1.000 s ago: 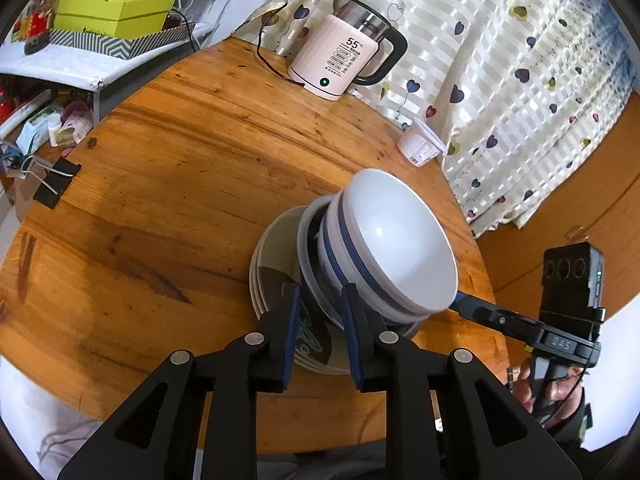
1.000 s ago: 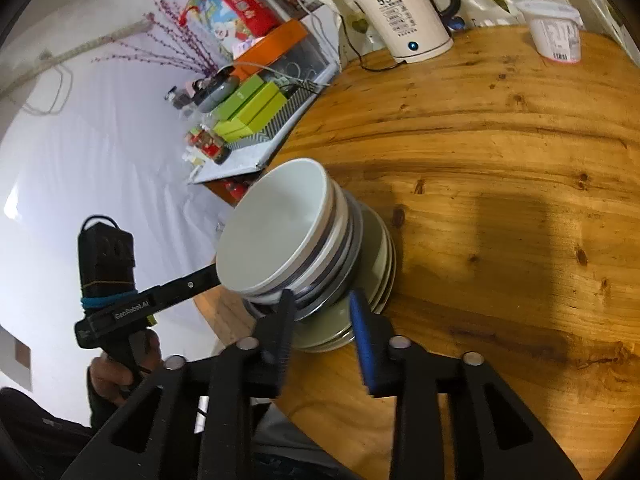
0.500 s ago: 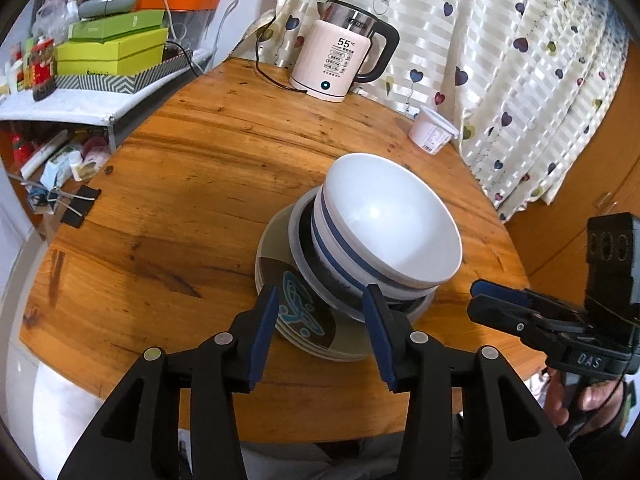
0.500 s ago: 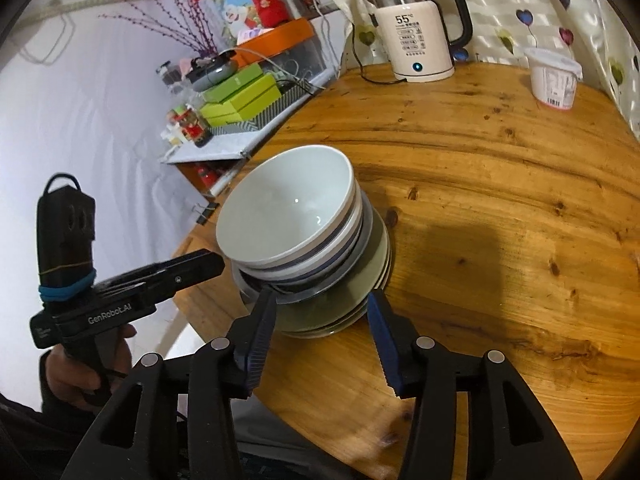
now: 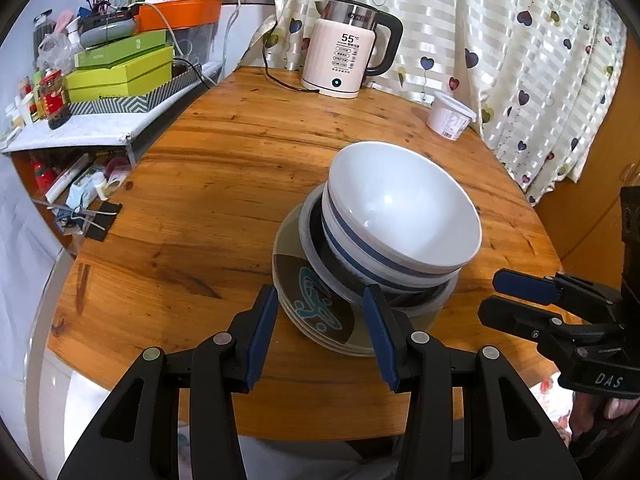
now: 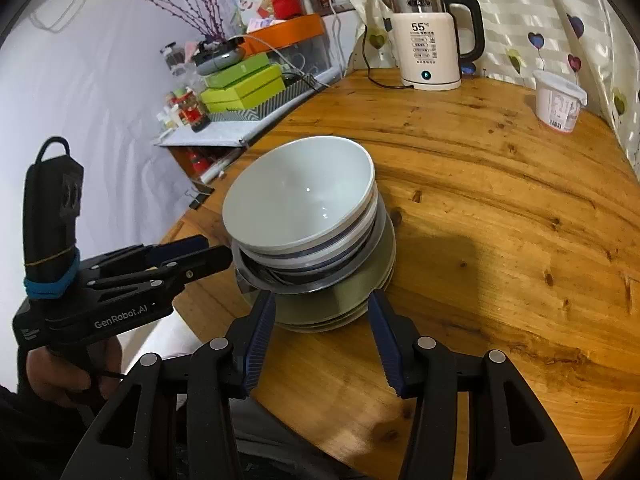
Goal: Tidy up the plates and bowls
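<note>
Both black grippers, left [image 5: 320,328] and right [image 6: 322,334], gape empty beside the stacked white blue-banded bowls [image 5: 400,216] on patterned plates [image 5: 316,312]

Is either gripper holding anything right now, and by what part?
Nothing is held. The left gripper and right gripper have just opened; both stand open, clear of the stacked white blue-banded bowls and plates.
</note>
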The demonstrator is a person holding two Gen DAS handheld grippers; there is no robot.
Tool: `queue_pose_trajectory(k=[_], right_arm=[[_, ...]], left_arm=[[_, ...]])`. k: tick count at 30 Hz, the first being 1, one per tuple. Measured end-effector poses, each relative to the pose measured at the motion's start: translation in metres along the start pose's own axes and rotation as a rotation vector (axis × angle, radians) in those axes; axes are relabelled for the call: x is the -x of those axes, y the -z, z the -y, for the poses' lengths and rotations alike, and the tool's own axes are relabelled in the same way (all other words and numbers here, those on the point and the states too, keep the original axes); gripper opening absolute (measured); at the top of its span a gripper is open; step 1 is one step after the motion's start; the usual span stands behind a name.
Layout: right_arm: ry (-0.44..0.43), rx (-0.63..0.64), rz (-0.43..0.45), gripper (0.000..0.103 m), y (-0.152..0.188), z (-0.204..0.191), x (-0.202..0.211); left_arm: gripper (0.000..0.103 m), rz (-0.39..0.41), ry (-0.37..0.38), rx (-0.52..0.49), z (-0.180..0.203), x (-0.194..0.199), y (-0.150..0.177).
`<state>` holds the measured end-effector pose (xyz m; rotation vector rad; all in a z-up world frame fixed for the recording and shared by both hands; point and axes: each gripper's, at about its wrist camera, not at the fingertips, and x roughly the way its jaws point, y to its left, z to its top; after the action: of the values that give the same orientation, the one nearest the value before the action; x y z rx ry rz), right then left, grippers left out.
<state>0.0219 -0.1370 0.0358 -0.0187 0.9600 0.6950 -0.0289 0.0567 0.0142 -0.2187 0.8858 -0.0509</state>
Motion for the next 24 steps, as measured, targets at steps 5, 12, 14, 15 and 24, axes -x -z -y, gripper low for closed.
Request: queue_pose_trajectory(k=[5, 12, 14, 15, 24], right_arm=[[0.017, 0.027, -0.005, 0.048, 0.000, -0.004, -0.003], [0.016, 0.034, -0.018, 0.049, 0.001, -0.006, -0.008], [0.014, 0.033, -0.022, 0.049, 0.001, -0.006, -0.009], [0.014, 0.033, -0.024, 0.049, 0.001, -0.006, -0.010], [0.014, 0.034, -0.032, 0.049, 0.000, -0.007, -0.013]], left_arm=[[0.046, -0.001, -0.017, -0.003, 0.001, -0.001, 0.001], [0.046, -0.005, -0.047, -0.015, 0.004, -0.003, 0.003], [0.046, -0.006, -0.045, -0.011, 0.003, -0.004, 0.003], [0.046, -0.006, -0.048, -0.011, 0.004, -0.004, 0.003], [0.046, -0.006, -0.064, -0.019, 0.007, -0.003, 0.003]])
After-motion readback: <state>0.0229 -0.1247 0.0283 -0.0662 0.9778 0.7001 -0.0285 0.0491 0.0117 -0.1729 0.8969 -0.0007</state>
